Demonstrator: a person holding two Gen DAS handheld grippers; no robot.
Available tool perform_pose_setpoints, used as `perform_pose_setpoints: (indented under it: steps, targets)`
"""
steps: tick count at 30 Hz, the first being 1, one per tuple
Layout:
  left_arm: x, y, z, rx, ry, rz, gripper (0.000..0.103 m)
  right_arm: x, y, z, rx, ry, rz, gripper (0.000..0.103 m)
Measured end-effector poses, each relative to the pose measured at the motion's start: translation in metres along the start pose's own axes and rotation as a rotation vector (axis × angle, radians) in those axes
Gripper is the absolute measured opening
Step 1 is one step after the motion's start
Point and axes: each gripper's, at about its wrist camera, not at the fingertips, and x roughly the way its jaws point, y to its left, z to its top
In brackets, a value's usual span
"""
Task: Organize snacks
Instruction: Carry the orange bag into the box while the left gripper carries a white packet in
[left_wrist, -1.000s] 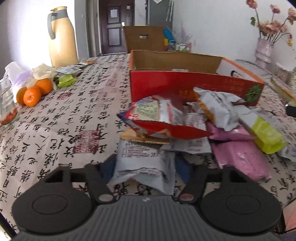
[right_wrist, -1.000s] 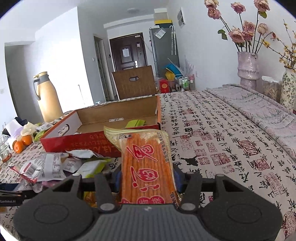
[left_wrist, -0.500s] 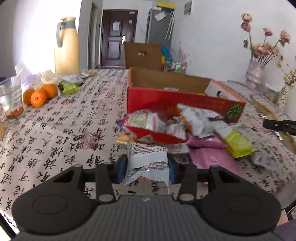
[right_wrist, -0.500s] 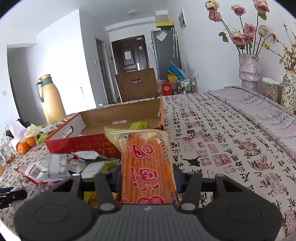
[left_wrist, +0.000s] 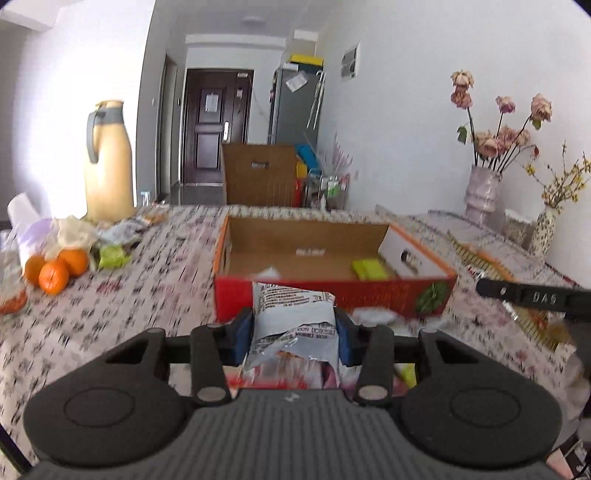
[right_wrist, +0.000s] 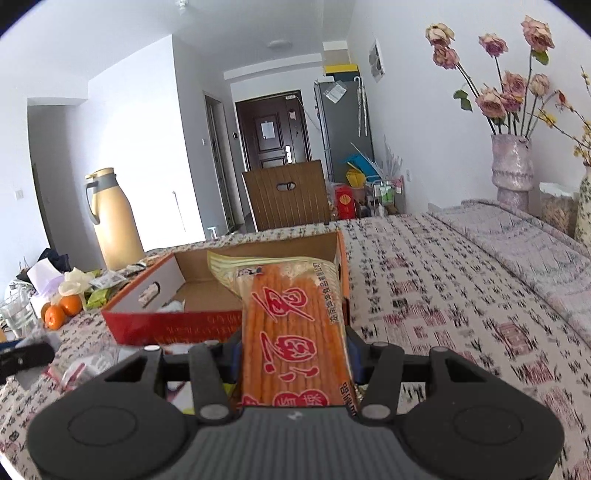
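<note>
My left gripper is shut on a grey-white snack packet and holds it up just in front of the red cardboard box. The open box holds a yellow-green packet and a white one. More snack packets lie below the gripper, mostly hidden. My right gripper is shut on a long orange snack-stick packet, raised near the box's near right corner. The right gripper's tip shows in the left wrist view.
Oranges and crumpled wrappers lie at the left by a tan thermos. Flower vases stand at the right on a grey cloth. A wooden chair back stands beyond the table's far edge.
My left gripper has lifted the grey-white packet off the pile and risen toward the box. My right gripper has moved closer to the box with the orange packet.
</note>
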Motion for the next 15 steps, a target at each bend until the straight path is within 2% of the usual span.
perform_pose_setpoints:
  steps: [4,15]
  targets:
    - [0.019,-0.009,0.026,-0.003,-0.039,-0.004,0.045,0.014,0.003,0.016,-0.009,-0.022,0.005,0.051]
    - [0.073,-0.028,0.082,-0.006,-0.073,0.026,0.045,0.065,0.020,0.070,-0.055,-0.063,0.026,0.051]
